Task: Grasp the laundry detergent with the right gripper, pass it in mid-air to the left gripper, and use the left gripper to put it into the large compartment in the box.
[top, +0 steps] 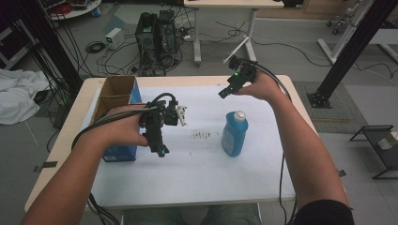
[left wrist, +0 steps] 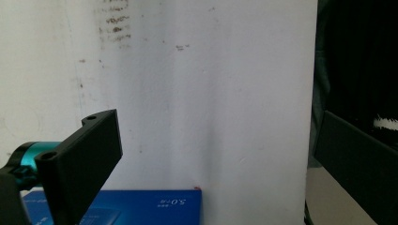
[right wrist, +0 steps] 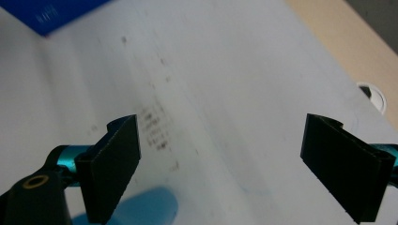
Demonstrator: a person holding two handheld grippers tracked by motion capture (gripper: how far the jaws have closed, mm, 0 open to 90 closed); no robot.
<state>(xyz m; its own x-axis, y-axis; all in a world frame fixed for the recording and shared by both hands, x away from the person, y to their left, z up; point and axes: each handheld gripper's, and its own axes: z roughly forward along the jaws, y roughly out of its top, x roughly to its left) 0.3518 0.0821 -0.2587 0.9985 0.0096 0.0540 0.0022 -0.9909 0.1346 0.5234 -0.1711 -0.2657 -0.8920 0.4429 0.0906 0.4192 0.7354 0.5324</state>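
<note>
A blue bottle with a white cap stands upright on the white sheet, right of the middle. My left gripper is held above the sheet beside a blue box. Its jaws are wide apart in the left gripper view, with nothing between them, and the blue box lies at the bottom edge. My right gripper hovers near the table's far edge, behind the bottle. It is open and empty over the stained sheet, with the blurred bottle below it.
The blue box has an open cardboard top at the table's left side. Dark stains mark the sheet's middle. The bare wooden table edge runs along the right. Computers and cables sit on the floor beyond the table.
</note>
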